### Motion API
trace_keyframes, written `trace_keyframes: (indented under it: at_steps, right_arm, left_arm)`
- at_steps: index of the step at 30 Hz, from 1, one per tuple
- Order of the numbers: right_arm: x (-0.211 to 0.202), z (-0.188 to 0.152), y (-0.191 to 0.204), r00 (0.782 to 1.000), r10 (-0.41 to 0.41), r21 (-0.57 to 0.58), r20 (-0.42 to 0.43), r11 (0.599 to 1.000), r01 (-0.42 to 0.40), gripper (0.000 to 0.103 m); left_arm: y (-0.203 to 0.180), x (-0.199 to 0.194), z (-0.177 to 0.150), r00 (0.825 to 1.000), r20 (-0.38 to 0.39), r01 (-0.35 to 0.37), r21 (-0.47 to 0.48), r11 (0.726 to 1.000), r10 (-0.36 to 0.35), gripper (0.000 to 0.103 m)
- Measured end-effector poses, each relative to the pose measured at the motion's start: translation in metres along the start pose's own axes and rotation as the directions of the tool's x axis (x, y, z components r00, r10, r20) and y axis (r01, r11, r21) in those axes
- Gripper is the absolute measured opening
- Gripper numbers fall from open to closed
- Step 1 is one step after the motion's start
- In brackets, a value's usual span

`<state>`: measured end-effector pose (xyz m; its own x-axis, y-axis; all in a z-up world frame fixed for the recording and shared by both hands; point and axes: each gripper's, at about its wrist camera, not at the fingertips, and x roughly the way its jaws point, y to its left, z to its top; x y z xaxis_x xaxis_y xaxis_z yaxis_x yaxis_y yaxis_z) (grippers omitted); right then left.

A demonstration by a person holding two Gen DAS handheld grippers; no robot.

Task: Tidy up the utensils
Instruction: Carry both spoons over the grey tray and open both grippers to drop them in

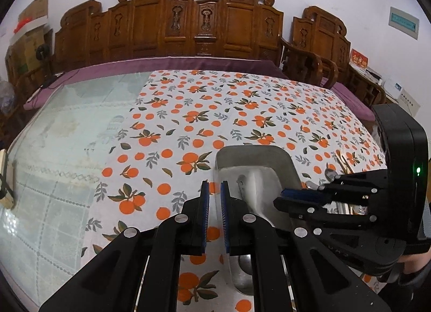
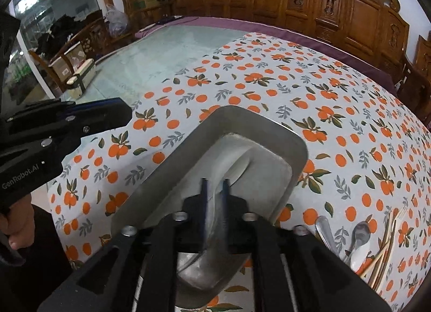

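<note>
A rectangular metal tray [image 1: 256, 150] [image 2: 242, 117] sits on the orange-print tablecloth. My right gripper [image 2: 215, 188] [image 1: 285, 196] hangs over the tray's near end, its jaws slightly apart and open. A blurred metal utensil [image 2: 212, 220] streaks between the pads and down into the tray, showing as a pale smear [image 1: 256, 185] in the left wrist view. My left gripper [image 1: 214, 190] [image 2: 121, 109] hovers just left of the tray, shut with nothing between its pads. More spoons [image 2: 361, 233] [image 1: 331, 174] and chopsticks [image 2: 388, 239] [image 1: 343, 162] lie loose on the cloth right of the tray.
The tablecloth [image 1: 204, 112] covers the right part of a glass-topped table [image 1: 67, 136]. A small wooden box [image 2: 80, 77] stands at the table's far left. Carved wooden chairs [image 1: 172, 26] line the far side. A hand [image 2: 18, 225] holds the left gripper.
</note>
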<state>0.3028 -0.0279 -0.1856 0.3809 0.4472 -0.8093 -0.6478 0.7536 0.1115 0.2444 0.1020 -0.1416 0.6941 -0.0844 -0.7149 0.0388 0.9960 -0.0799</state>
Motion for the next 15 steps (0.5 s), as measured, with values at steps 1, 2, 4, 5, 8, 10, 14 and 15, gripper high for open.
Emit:
trace_keyframes:
  at_steps: [1, 2, 4, 5, 8, 10, 14, 15]
  right_arm:
    - [-0.003, 0.000, -0.003, 1.000, -0.003, 0.004, 0.007, 1.000, 0.003, 0.019]
    - [-0.009, -0.003, -0.006, 1.000, -0.011, 0.011, 0.018, 1.000, 0.010, 0.019]
    - [-0.023, -0.007, -0.014, 0.999, -0.026, 0.029, 0.048, 0.999, 0.024, 0.019]
    - [-0.031, -0.012, -0.019, 0.997, -0.038, 0.042, 0.062, 0.998, 0.035, 0.019]
    - [-0.054, -0.025, -0.036, 0.991, -0.094, 0.078, 0.096, 0.993, 0.087, 0.019]
    - [-0.068, -0.035, -0.046, 0.986, -0.131, 0.090, 0.108, 0.989, 0.121, 0.019]
    - [-0.094, -0.062, -0.073, 0.968, -0.221, 0.122, 0.116, 0.971, 0.207, 0.027]
    - [-0.097, -0.068, -0.078, 0.966, -0.231, 0.134, 0.114, 0.967, 0.216, 0.029]
  left_arm:
    - [-0.001, 0.000, 0.000, 1.000, 0.002, 0.000, 0.001, 1.000, 0.000, 0.011]
    - [-0.002, -0.001, 0.000, 1.000, 0.003, 0.000, 0.003, 1.000, 0.000, 0.015]
    - [-0.005, -0.001, -0.001, 1.000, 0.004, 0.001, 0.008, 1.000, -0.002, 0.016]
    - [-0.008, -0.001, -0.002, 1.000, 0.004, 0.004, 0.013, 1.000, -0.004, 0.016]
    - [-0.017, 0.000, -0.005, 1.000, -0.003, 0.022, 0.024, 0.999, -0.021, 0.021]
    - [-0.025, -0.001, -0.007, 1.000, -0.003, 0.029, 0.044, 0.999, -0.029, 0.029]
    - [-0.046, -0.005, -0.009, 0.998, 0.010, 0.065, 0.067, 0.996, -0.066, 0.043]
    - [-0.053, -0.007, -0.009, 0.997, 0.012, 0.070, 0.081, 0.994, -0.072, 0.044]
